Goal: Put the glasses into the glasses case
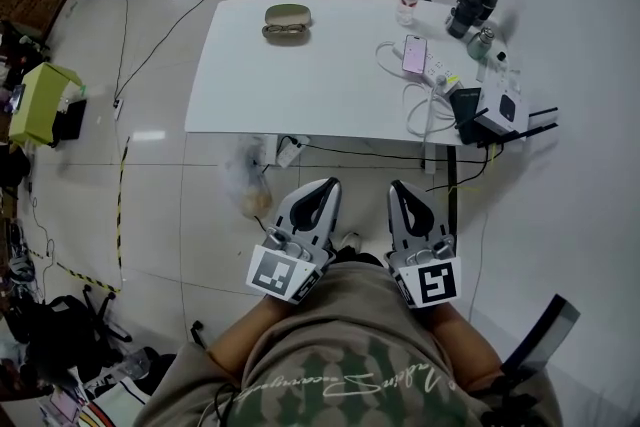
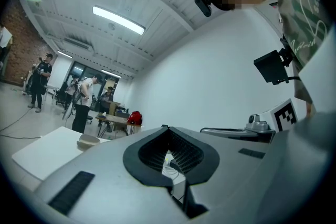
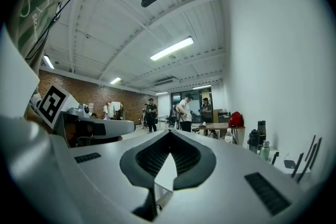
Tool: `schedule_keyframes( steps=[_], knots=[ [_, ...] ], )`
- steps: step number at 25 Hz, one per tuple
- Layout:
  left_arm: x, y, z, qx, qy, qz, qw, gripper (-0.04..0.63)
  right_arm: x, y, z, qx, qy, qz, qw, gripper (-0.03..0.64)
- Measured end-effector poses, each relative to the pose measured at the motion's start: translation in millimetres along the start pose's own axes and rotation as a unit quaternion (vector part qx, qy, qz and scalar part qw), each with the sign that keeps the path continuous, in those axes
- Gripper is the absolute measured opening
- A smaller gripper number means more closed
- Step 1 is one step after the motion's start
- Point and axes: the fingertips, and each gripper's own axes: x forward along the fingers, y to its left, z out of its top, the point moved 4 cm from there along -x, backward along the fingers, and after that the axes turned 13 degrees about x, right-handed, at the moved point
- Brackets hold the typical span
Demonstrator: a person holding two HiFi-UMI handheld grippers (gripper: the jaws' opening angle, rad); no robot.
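Observation:
An olive glasses case lies shut at the far side of the white table, and the glasses lie just in front of it. In the left gripper view the case shows small at the far left on the table. Both grippers are held close to the person's body, well short of the table and above the floor. My left gripper is shut with nothing in it. My right gripper is likewise shut and holds nothing.
On the table's right end stand a water bottle, a phone, a power strip with cables, dark flasks and a white box. A plastic bag lies on the floor under the table's near edge. People stand in the background.

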Motion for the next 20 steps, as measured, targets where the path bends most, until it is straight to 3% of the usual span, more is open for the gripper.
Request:
schedule_keyframes(
  steps=[6, 10, 20],
  knots=[
    [-0.3, -2.6, 4.7, 0.006, -0.016, -0.003, 0.9999, 0.0, -0.9, 2.4, 0.5, -0.004, 0.002, -0.002, 1.0, 0.011],
    [-1.3, -1.2, 2.5, -0.001, 0.003, 0.011, 0.9999, 0.0, -1.7, 0.2, -4.1, -0.004, 0.005, -0.007, 1.0, 0.011],
    [-6.6, -7.4, -4.3, 0.005, -0.005, -0.008, 0.9999, 0.0, -2.0, 1.7, -6.0, 0.006, 0.017, -0.005, 1.0, 0.011]
  ],
)
